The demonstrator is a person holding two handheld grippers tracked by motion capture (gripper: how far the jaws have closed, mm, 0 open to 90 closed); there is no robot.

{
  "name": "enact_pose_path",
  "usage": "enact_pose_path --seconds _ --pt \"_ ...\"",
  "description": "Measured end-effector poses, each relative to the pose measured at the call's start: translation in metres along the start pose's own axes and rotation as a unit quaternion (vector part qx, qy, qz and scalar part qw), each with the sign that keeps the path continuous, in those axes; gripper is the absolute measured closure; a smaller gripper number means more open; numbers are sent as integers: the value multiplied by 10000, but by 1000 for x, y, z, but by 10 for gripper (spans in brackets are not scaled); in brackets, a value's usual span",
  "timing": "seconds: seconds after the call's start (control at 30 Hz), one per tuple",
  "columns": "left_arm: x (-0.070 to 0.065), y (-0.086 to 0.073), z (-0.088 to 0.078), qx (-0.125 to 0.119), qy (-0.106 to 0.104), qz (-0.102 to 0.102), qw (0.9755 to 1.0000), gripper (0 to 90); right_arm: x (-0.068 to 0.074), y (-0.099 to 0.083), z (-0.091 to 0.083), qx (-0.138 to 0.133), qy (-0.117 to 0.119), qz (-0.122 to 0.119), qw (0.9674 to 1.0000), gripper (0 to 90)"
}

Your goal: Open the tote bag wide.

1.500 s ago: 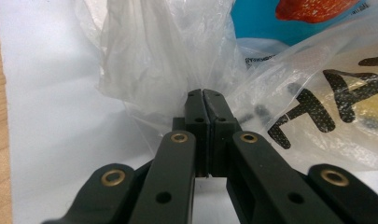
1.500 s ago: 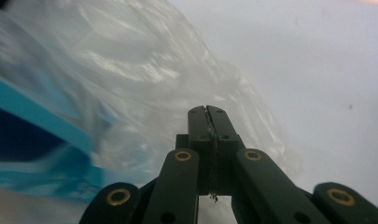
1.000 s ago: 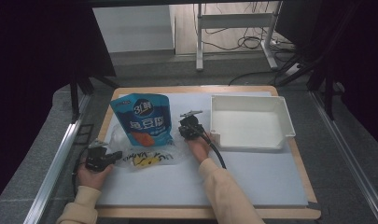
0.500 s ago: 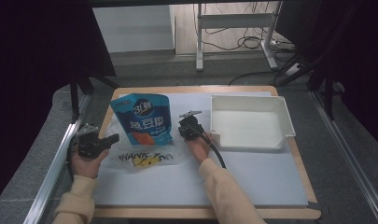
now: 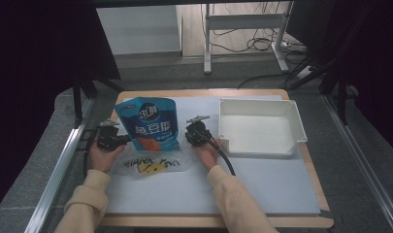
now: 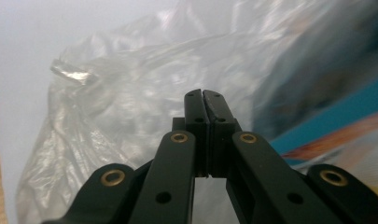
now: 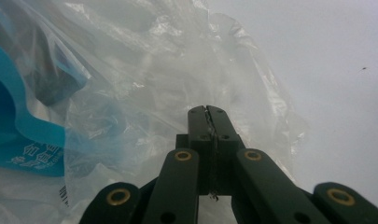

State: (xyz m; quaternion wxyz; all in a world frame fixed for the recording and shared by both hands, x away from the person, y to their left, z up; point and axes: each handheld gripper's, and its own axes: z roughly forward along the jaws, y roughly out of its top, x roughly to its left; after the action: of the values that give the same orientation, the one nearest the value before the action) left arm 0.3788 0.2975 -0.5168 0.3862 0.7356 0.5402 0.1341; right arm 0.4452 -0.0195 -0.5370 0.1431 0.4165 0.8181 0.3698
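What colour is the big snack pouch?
Blue snack pouch, orange near the bottom; clearest in the high view.

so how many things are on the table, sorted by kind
snack pouches: 1, the blue pouch
plastic bags: 1, the clear bag
trays: 1, the white tray
grippers: 2, the left gripper and the right gripper, both shut
total: 5

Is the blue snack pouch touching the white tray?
Apart. The high view shows the blue snack pouch left of the white tray, with the right gripper and bare mat between them.
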Motion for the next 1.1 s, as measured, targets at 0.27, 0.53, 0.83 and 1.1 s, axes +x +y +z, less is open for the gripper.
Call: enact_pose_path --seconds 0.27,0.53,0.83,1.1 --pt "11 -14 13 156 170 -163 9996 900 -1 0 -1 30 -43 -31 10000 885" --pt "16 -23 19 154 157 -312 9993 900 7 6 -11 -187 60 -55 9998 885" --pt "17 -25 17 114 186 -352 9991 900 12 19 -4 -275 164 -52 9995 885" --pt "21 -29 14 72 216 -460 9987 900 4 11 10 78 -170 -1 9998 886"
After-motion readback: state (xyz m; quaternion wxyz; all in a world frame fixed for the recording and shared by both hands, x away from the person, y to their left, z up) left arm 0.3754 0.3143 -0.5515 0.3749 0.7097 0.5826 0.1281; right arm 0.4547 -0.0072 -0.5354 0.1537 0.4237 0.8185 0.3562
